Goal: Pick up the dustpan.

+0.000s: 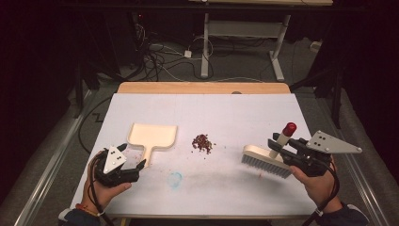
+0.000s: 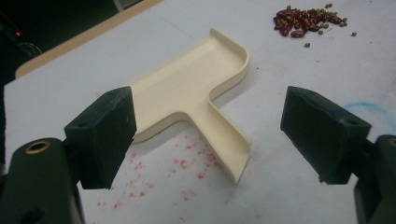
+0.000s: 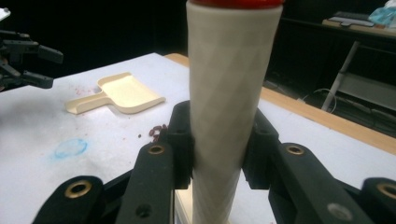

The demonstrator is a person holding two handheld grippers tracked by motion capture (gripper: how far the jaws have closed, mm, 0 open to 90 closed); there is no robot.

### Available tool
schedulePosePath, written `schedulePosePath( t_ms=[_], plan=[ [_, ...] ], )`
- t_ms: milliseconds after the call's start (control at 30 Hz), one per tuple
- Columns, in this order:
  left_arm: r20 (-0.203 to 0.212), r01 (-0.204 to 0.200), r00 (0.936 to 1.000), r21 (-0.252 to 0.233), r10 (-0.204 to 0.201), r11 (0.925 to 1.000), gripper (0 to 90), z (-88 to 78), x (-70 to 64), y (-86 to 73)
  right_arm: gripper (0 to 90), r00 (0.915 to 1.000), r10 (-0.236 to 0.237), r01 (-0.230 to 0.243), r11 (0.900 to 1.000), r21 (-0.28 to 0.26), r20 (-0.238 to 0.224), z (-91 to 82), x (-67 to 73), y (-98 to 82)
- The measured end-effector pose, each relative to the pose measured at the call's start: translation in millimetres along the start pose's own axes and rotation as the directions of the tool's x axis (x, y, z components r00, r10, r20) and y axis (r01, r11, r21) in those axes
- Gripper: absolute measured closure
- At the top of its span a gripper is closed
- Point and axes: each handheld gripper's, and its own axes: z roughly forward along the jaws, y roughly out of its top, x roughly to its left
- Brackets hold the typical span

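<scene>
You're clamping the right tool (image 3: 216, 154) on the cream red-capped brush handle (image 1: 283, 136) w/ bristles on the white tabletop (image 1: 235, 183), left tool (image 2: 210, 140) open by the cream plastic dustpan (image 2: 187, 88); unheld, it's risking sliding when the red-brown bean pile (image 1: 202, 142) gets swept in.

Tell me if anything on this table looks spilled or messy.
Yes. A small pile of beans lies loose mid-table, between the dustpan and the brush. Reddish specks dot the surface by the dustpan's handle, and a blue smudge marks the near side.
</scene>
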Motion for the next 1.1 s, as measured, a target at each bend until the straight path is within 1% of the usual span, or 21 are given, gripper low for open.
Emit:
schedulePosePath(
  t_ms=[33,200,267,300,367,400,467,500,567,600,633,667,733,800,833,900,933,967,1000,1067,1100],
  plan=[
    [0.01,0.006,0.9999,0.001,-0.006,1.0,18.2,1.0,2.3,-1.2,69.7,1.0,0.0,0.0,1.0,0.004,0.001,0.8,0.0,-0.7],
    [0.005,-0.01,0.9999,0.021,0.01,0.9997,19.2,0.2,3.8,-4.3,69.7,1.0,-0.002,0.002,1.0,0.014,0.009,6.5,0.0,0.2],
    [0.01,0.002,0.9999,0.028,-0.002,0.9996,19.2,-1.9,3.4,-7.6,69.7,1.0,-0.002,0.001,1.0,0.011,0.006,7.8,0.8,1.0],
    [0.006,0.001,1.0,0.051,-0.002,0.9987,19.2,-3.0,2.7,-11.0,69.7,0.9999,-0.014,0.014,1.0,0.008,0.001,10.2,2.1,2.6],
    [0.003,0.005,1.0,0.056,-0.005,0.9984,19.2,-3.3,2.6,-12.3,69.7,0.9998,-0.021,0.021,1.0,0.007,-0.005,12.6,3.4,3.3],
    [-0.002,0.012,0.9999,0.071,-0.012,0.9974,19.2,-3.1,2.6,-12.9,69.7,0.9997,-0.025,0.025,1.0,0.009,-0.009,13.5,4.3,3.4],
    [-0.035,0.024,0.9992,0.113,-0.02,0.9933,19.2,-1.2,3.0,-13.0,69.7,0.9994,-0.03,0.03,1.0,0.008,-0.015,15.2,6.1,4.3],
    [-0.036,0.04,0.9987,0.126,-0.036,0.9912,19.2,-0.2,3.9,-13.3,69.7,0.9993,-0.03,0.031,0.999,0.01,-0.019,15.8,6.6,5.2],
    [-0.022,0.078,0.9969,0.155,-0.076,0.9848,19.2,3.6,6.7,-13.6,69.7,0.9992,-0.033,0.033,0.999,0.007,-0.025,18.3,6.7,6.6],
    [-0.031,0.104,0.9946,0.195,-0.099,0.9752,19.2,9.5,8.1,-12.9,69.7,0.9989,-0.036,0.036,0.999,0.006,-0.029,19.9,6.3,7.1],
    [-0.031,0.104,0.9946,0.195,-0.099,0.9752,19.2,9.5,8.1,-12.9,69.7,0.9989,-0.036,0.036,0.999,0.006,-0.029,19.9,6.3,7.1],
    [-0.013,0.13,0.9915,0.212,-0.13,0.9686,19.2,14.4,9.0,-12.7,69.7,0.9991,-0.027,0.027,1.0,0.011,-0.032,23.2,5.8,7.7],
    [-0.009,0.153,0.9878,0.243,-0.155,0.958,19.2,22.7,9.2,-11.2,69.7,0.9988,-0.033,0.033,0.999,0.015,-0.038,26.0,5.6,8.1],
    [0.013,0.168,0.9838,0.28,-0.179,0.9453,19.3,32.7,9.5,-8.2,69.7,0.9987,-0.038,0.039,0.999,0.014,-0.035,27.6,6.4,8.8],
    [0.023,0.174,0.9819,0.29,-0.188,0.9411,19.7,37.3,9.5,-6.9,69.6,0.9987,-0.04,0.04,0.999,0.016,-0.031,27.7,6.8,9.1],
    [0.026,0.175,0.9809,0.307,-0.193,0.9354,21.4,45.9,8.6,-3.3,69.7,0.9988,-0.039,0.039,0.999,0.015,-0.031,28.3,6.8,9.1],
    [0.033,0.183,0.9782,0.329,-0.205,0.9263,23.0,55.9,7.7,-0.2,69.6,0.9989,-0.036,0.036,0.999,0.015,-0.031,28.5,6.7,9.0],
    [0.033,0.183,0.9782,0.329,-0.205,0.9263,23.5,55.9,7.7,-0.2,69.6,0.9989,-0.036,0.036,0.999,0.015,-0.031,28.5,6.7,9.0],
    [0.037,0.185,0.977,0.343,-0.21,0.9208,23.6,64.7,6.2,2.4,69.6,0.9989,-0.036,0.036,0.999,0.016,-0.029,28.4,6.7,8.6],
    [0.041,0.182,0.9772,0.345,-0.208,0.9208,25.4,67.6,5.4,3.7,69.7,0.999,-0.038,0.038,0.999,0.015,-0.025,27.4,7.2,8.3],
    [0.032,0.179,0.9786,0.352,-0.203,0.9187,25.4,72.5,4.1,6.0,69.7,0.999,-0.038,0.038,0.999,0.015,-0.025,27.4,7.2,8.3]
  ],
)
